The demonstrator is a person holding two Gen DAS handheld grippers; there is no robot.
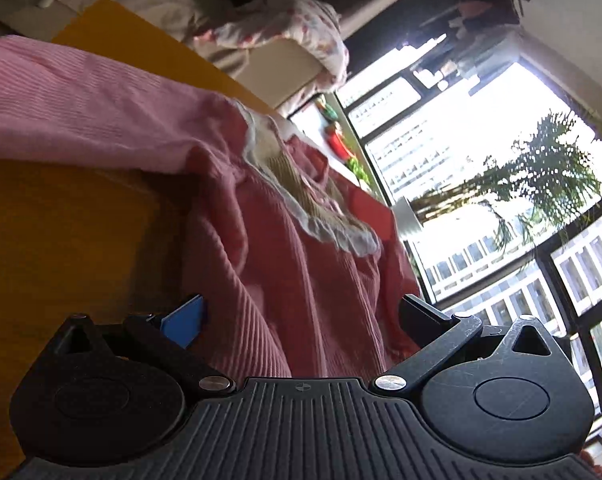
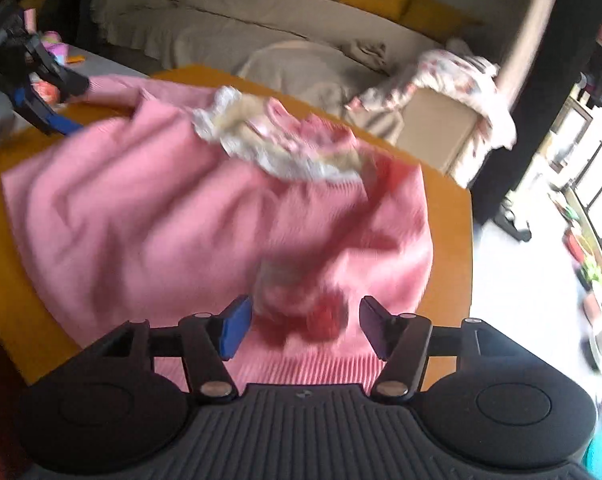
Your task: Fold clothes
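A pink ribbed garment (image 2: 161,208) with a white lace collar (image 2: 261,152) lies spread and rumpled on an orange table (image 2: 5,280). My right gripper (image 2: 305,326) hovers open over its near hem, with no fabric pinched between the blue pads. My left gripper (image 2: 57,100) is at the garment's far left edge, by a sleeve. In the left wrist view the garment (image 1: 281,260) rises in folds between the wide-apart jaws of the left gripper (image 1: 305,316), and the collar (image 1: 313,216) lies beyond. The right wrist view is blurred.
The table's right edge (image 2: 457,260) drops to a pale floor. Behind it stands a beige sofa (image 2: 261,20) with yellow cushions, and a floral cloth (image 2: 461,76) hangs over its arm. Large windows (image 1: 481,160) fill the right side.
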